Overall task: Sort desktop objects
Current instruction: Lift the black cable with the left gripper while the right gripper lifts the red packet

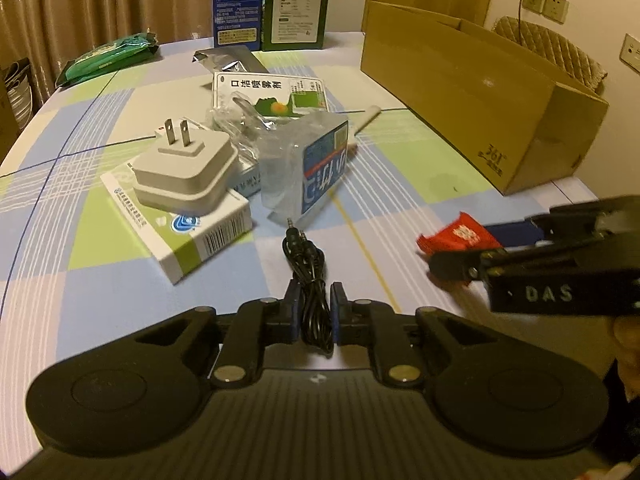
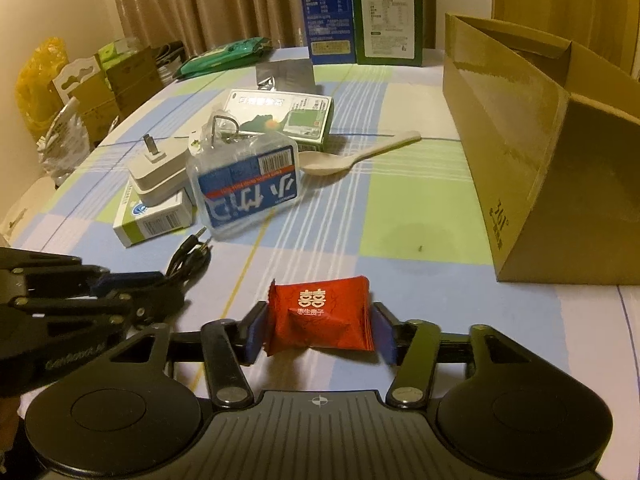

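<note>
Red candy packet (image 2: 320,314) lies between the right gripper's (image 2: 320,328) half-open jaws, near the cardboard box (image 2: 532,160). Left gripper (image 1: 311,312), farther from the box, pinches the black audio cable (image 1: 306,264). Pick-up step; next, both items probably go to the box.

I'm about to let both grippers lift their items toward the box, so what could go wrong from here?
1. The right gripper brackets the red packet, but a gap shows at the right pad; it may stay behind.
2. The left gripper is shut on the black cable, whose loose plug end lies near the clear pouch; lifting could drag it against the pouch.
3. The two grippers sit close together and might bump.
</note>
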